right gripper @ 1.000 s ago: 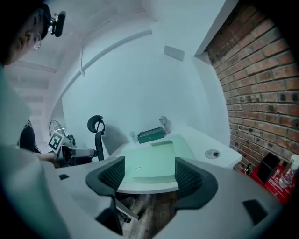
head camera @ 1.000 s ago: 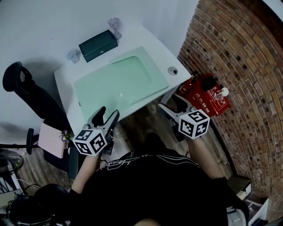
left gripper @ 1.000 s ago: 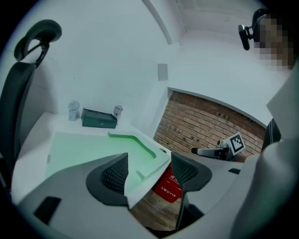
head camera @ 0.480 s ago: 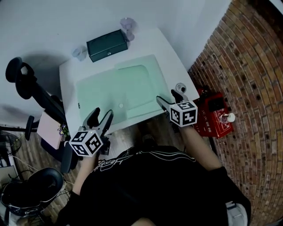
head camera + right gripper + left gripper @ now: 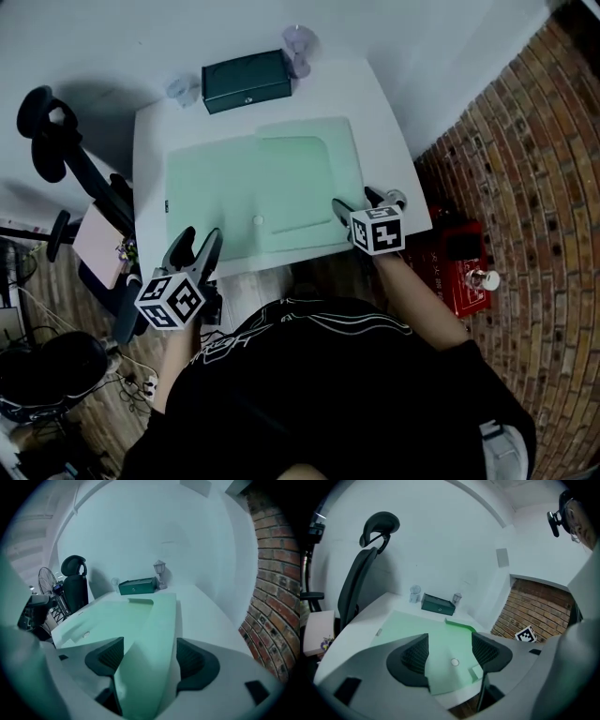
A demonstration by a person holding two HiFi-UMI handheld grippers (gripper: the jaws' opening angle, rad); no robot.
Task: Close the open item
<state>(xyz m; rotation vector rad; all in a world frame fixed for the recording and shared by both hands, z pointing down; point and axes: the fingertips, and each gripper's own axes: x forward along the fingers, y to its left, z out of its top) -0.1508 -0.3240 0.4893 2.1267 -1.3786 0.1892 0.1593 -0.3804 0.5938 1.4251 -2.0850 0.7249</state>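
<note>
Where a pale wall meets a red-brown brick wall (image 5: 525, 187), one white rectangular worktop (image 5: 394, 141) carries everything, with one black office chair (image 5: 66, 159) off its left edge and one red box (image 5: 459, 258) on the floor to its right. One pale green, flat plastic folder (image 5: 244, 187) lies open across the middle of the worktop, covering most of it. Its near edge runs close to the worktop's near edge, while bare white strips remain along the left, right and far sides. One dark green rectangular box (image 5: 246, 81) sits at the far edge, apart from the folder. The two tools come next. The left tool (image 5: 199, 239) hovers over the near left edge with its jaws spread and nothing between them, the folder lying ahead of it. The right tool (image 5: 359, 202) is at the folder's near right corner, its jaws also spread; in the right gripper view a raised leaf of the folder stands between its dark ribbed pads (image 5: 187, 660), unclamped. Two small clear glass pieces flank the box, one to its left (image 5: 182, 90) and one at its right end (image 5: 297, 42). One small round object (image 5: 397, 199) rests at the right edge just beside the right tool, and one small white round snap button (image 5: 258, 221) shows on the folder near its front edge.
</note>
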